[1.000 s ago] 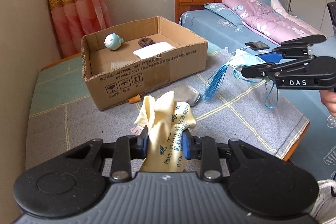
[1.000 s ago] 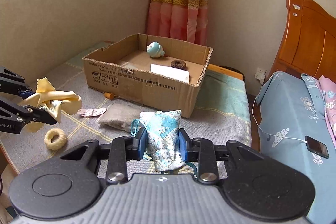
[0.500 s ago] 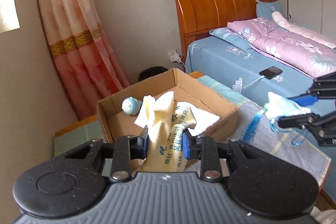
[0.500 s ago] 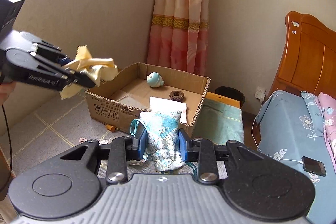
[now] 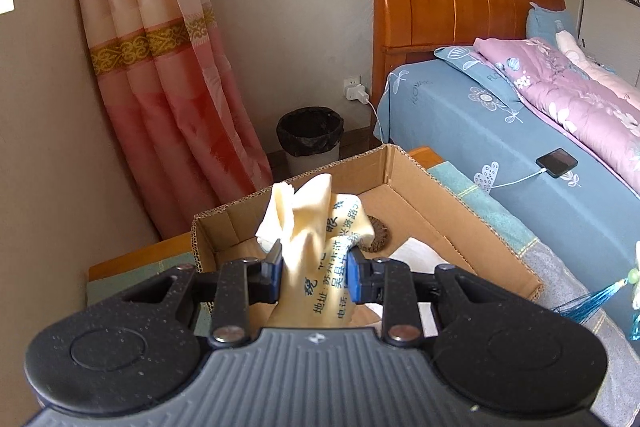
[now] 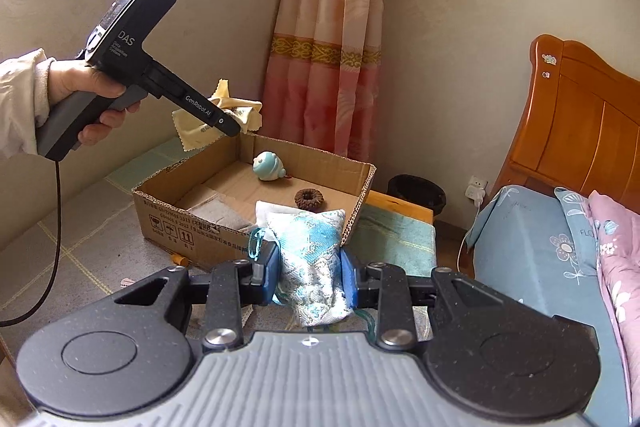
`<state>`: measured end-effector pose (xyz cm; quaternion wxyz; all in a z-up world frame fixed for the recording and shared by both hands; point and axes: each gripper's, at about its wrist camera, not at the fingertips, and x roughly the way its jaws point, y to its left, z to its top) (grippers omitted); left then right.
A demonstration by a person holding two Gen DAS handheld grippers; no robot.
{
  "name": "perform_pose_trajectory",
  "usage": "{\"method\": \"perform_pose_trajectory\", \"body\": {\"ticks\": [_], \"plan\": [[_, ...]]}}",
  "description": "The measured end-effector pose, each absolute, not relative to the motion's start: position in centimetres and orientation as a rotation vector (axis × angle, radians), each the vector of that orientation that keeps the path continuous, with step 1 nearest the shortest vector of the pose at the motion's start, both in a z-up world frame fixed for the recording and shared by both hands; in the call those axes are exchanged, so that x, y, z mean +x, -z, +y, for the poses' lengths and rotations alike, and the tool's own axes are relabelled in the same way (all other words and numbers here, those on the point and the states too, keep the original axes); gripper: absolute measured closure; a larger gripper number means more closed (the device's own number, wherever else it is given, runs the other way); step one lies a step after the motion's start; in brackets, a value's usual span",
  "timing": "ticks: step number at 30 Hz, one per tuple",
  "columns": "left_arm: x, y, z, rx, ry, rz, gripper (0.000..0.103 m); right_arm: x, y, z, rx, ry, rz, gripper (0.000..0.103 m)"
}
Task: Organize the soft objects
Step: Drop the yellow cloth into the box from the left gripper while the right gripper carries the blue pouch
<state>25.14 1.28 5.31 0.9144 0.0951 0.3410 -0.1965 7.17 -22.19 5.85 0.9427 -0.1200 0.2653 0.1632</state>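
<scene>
My left gripper (image 5: 314, 273) is shut on a pale yellow cloth with blue print (image 5: 320, 227) and holds it above the near-left corner of the open cardboard box (image 5: 460, 203). In the right wrist view the left gripper (image 6: 236, 125) and the yellow cloth (image 6: 236, 111) hang over the box's far left corner (image 6: 240, 143). My right gripper (image 6: 308, 277) is shut on a blue-and-white brocade pouch (image 6: 310, 259), held in front of the box (image 6: 192, 227). The box holds a teal round toy (image 6: 268, 167), a brown ring (image 6: 309, 197) and a white cloth (image 6: 266, 209).
The box stands on a grey checked mat (image 6: 72, 259) on a low table. A black bin (image 5: 310, 139) stands by the pink curtain (image 5: 160, 67). The bed with a phone (image 5: 557, 162) on it lies to the right. A small orange item (image 6: 179, 259) lies before the box.
My left gripper has lifted the yellow cloth from mat level and carried it over the box. My right gripper has risen slightly and moved toward the box with the pouch.
</scene>
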Motion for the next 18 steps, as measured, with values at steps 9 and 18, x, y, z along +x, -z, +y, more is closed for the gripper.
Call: {"method": "perform_pose_trajectory", "body": {"ticks": [9,18], "plan": [[26.4,-5.7,1.6,0.179,0.323,0.646,0.008,7.4,-5.9,-22.1,-0.251,-0.332,0.532,0.067],[22.7,-5.9,2.0,0.23,0.326,0.622,0.005,7.4,-6.0,-22.1,-0.247,-0.331,0.531,0.067]]}}
